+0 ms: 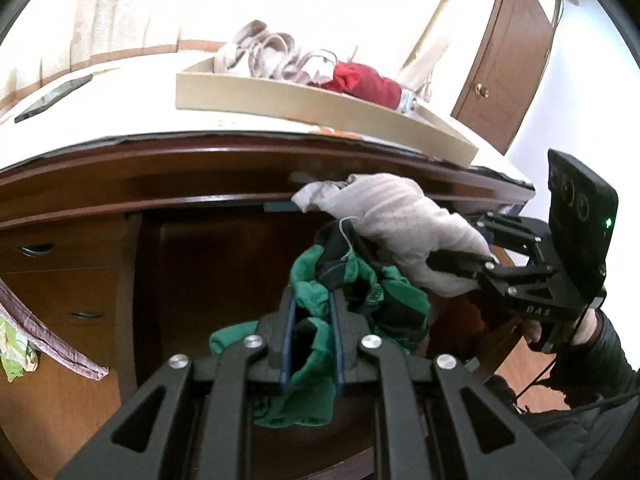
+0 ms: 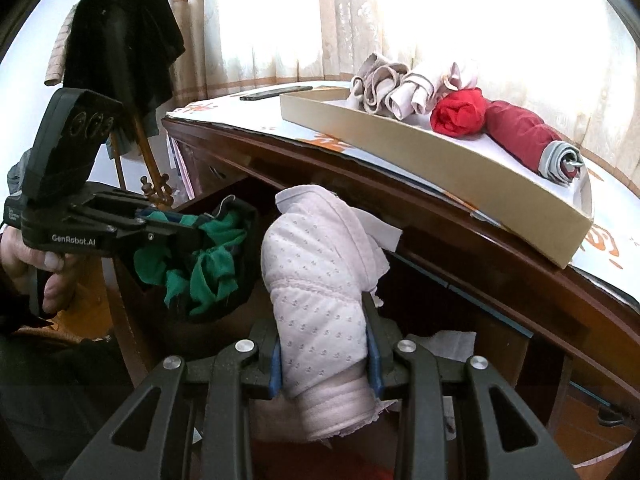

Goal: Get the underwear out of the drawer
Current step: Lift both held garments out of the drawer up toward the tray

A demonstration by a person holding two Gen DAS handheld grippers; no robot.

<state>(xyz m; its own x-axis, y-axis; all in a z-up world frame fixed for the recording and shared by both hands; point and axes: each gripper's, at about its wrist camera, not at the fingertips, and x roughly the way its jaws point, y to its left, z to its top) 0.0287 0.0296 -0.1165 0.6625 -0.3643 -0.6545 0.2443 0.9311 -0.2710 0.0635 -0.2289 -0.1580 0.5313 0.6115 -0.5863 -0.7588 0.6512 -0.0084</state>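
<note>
Green and black underwear [image 1: 320,304] hangs bunched in the left gripper [image 1: 313,300], whose jaws are clamped tight on it, above the open wooden drawer [image 2: 224,208]. Just beside it, the right gripper [image 2: 326,344] squeezes a pale pink dotted roll [image 2: 320,280]. Rolled pieces sit in a cardboard tray [image 2: 400,136] on top.

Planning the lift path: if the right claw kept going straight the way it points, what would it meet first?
Probably the desk's wooden front edge, just beyond the pink underwear that the right claw holds; depth is unclear.
</note>
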